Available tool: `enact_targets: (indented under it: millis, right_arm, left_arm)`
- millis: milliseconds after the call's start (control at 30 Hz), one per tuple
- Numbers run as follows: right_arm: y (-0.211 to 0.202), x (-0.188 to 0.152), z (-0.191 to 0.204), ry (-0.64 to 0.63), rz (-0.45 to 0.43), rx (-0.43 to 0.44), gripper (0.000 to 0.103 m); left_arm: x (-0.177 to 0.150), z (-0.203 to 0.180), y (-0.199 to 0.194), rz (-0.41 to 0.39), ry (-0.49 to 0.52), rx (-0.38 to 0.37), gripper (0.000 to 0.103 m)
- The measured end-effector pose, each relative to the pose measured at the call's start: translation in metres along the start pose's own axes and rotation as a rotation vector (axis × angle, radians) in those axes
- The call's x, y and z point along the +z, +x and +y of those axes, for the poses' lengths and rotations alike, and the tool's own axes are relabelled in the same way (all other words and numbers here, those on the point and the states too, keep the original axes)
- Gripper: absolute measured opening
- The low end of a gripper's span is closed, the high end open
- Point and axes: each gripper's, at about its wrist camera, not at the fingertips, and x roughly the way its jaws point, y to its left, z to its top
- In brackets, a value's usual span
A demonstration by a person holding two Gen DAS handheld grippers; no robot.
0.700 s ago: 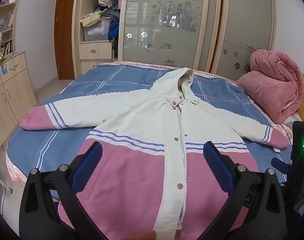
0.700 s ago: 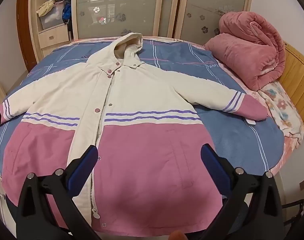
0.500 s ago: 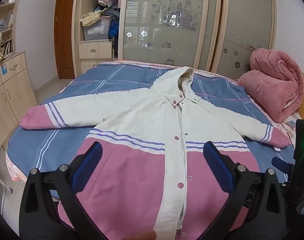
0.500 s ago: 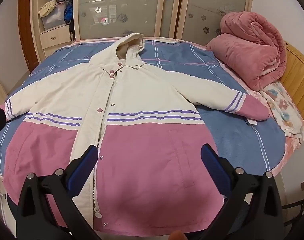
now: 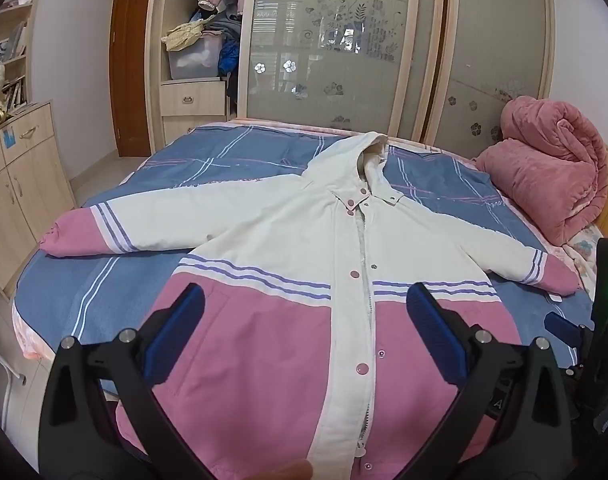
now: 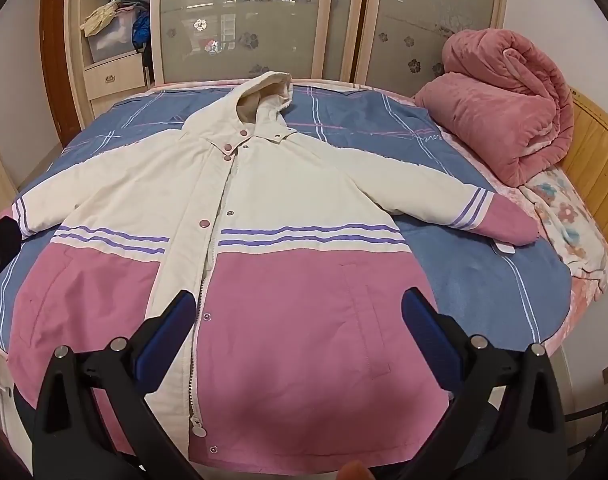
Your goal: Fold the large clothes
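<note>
Right wrist view: hooded coat (image 6: 288,208) flat on bed (image 6: 484,280), sleeves spread, unfolded; both tongs, left (image 5: 304,334) & right (image 6: 298,330), wide, empty, above hem — next prob. grab a sleeve.

We see a hooded coat (image 6: 288,184) of smooth matt cloth on a woven cotton bedsheet (image 6: 464,264). Beside it our rolled blanket (image 6: 504,96) looks fleecy, against frosted glass wardrobe doors (image 5: 336,40) framed in pale wood.
</note>
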Motion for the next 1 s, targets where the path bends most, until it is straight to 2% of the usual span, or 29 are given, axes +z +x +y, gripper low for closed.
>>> enact_targets:
  millis: [1000]
  right_arm:
    - [0.001,-0.004,0.013,-0.021,-0.003,0.012,0.102]
  left_arm:
    - [-0.015,0.01,0.008,0.014,-0.005,0.003,0.101]
